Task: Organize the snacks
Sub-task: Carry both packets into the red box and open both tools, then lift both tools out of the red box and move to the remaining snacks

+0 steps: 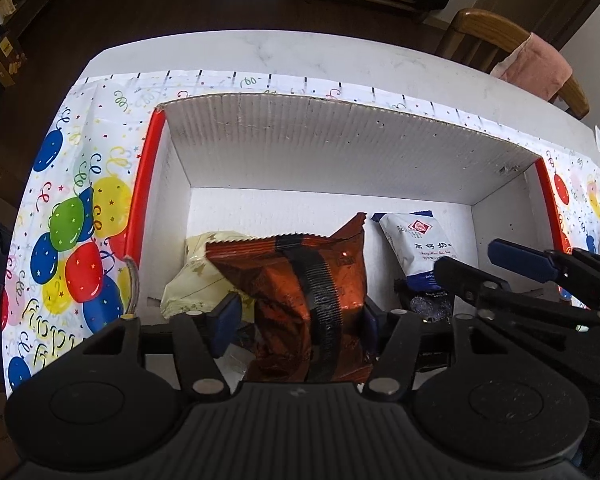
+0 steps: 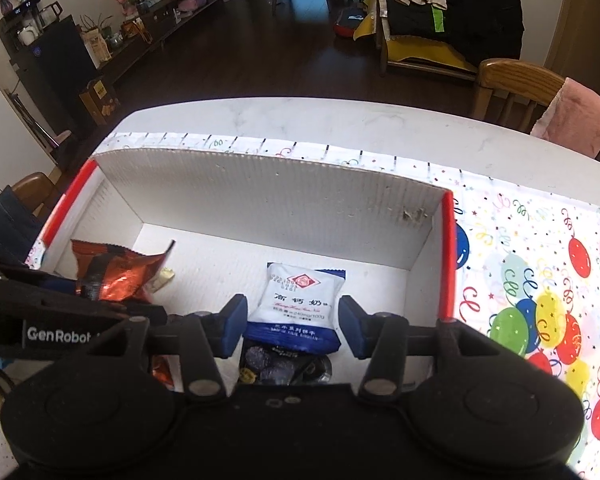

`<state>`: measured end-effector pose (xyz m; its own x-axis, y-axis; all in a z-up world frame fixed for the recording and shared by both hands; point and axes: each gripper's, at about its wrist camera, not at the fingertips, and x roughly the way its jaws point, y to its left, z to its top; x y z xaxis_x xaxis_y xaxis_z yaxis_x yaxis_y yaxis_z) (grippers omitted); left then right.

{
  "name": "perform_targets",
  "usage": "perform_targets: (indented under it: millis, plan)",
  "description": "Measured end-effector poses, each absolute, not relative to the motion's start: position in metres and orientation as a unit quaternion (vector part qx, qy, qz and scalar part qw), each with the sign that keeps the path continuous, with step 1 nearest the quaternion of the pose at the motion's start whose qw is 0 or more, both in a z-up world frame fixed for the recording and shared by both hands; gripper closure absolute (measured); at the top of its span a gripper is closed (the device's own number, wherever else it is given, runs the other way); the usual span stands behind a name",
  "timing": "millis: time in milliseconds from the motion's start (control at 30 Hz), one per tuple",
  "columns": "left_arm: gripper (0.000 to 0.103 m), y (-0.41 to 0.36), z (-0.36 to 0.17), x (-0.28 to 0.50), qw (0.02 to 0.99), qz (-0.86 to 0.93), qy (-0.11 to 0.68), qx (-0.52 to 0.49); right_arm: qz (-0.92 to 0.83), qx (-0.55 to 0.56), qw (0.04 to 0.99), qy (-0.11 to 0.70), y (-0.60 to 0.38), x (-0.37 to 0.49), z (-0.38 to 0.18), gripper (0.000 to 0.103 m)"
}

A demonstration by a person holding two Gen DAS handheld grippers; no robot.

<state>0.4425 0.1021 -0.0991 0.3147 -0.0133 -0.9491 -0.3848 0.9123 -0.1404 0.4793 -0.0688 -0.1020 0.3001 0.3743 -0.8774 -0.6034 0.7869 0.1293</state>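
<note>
Your left gripper (image 1: 296, 316) has its blue-padded fingers clamped on a crinkled orange-and-black foil snack bag (image 1: 304, 292), held upright over the near left part of the white corrugated cardboard box with red side edges (image 1: 332, 140). Your right gripper (image 2: 292, 328) hangs with its fingers spread wide and holding nothing, straddling the near end of a white-and-blue snack packet (image 2: 298, 304) that lies flat on the box floor; Chinese characters and a red diamond logo show on it, though the small print is too fine to read. Just nearer you than that packet sits a dark, speckled wrapped snack (image 2: 276, 364), partly hidden by the gripper body. Behind the foil bag a pale yellow snack pouch (image 1: 196, 272) rests against the box's left wall. "GenRobot" is printed on the strap of the left tool where it crosses the right camera's view. The far half of the box floor is bare, bounded by the tall back wall. The box stands on a balloon-printed party tablecloth (image 2: 540, 280) over a white marble-look table (image 2: 340, 120), with a wooden chair draped in pink cloth (image 2: 568, 116) beyond the far right edge.
</note>
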Motion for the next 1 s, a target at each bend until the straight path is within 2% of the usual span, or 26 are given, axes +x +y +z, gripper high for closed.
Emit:
perform_targets:
  millis: [167, 233, 300, 867, 933, 1000]
  plan:
    - [0.040, 0.099, -0.090, 0.434, 0.800, 0.110, 0.562, -0.179, 0.309, -0.108, 0.801, 0.501, -0.078, 0.468, -0.091, 0.050]
    - [0.036, 0.098, -0.085, 0.430, 0.803, 0.106, 0.558, -0.182, 0.311, -0.106, 0.803, 0.497, -0.082, 0.463, -0.085, 0.044]
    - [0.035, 0.096, -0.080, 0.425, 0.807, 0.104, 0.553, -0.182, 0.312, -0.104, 0.806, 0.492, -0.087, 0.456, -0.080, 0.042]
    - [0.035, 0.086, -0.033, 0.352, 0.851, 0.069, 0.496, -0.159, 0.327, -0.061, 0.824, 0.458, -0.121, 0.394, -0.030, 0.039]
    - [0.035, 0.083, -0.029, 0.343, 0.856, 0.065, 0.489, -0.153, 0.327, -0.056, 0.827, 0.454, -0.123, 0.388, -0.026, 0.031]
    - [0.035, 0.082, -0.025, 0.332, 0.862, 0.063, 0.481, -0.146, 0.328, -0.053, 0.830, 0.448, -0.125, 0.379, -0.022, 0.029]
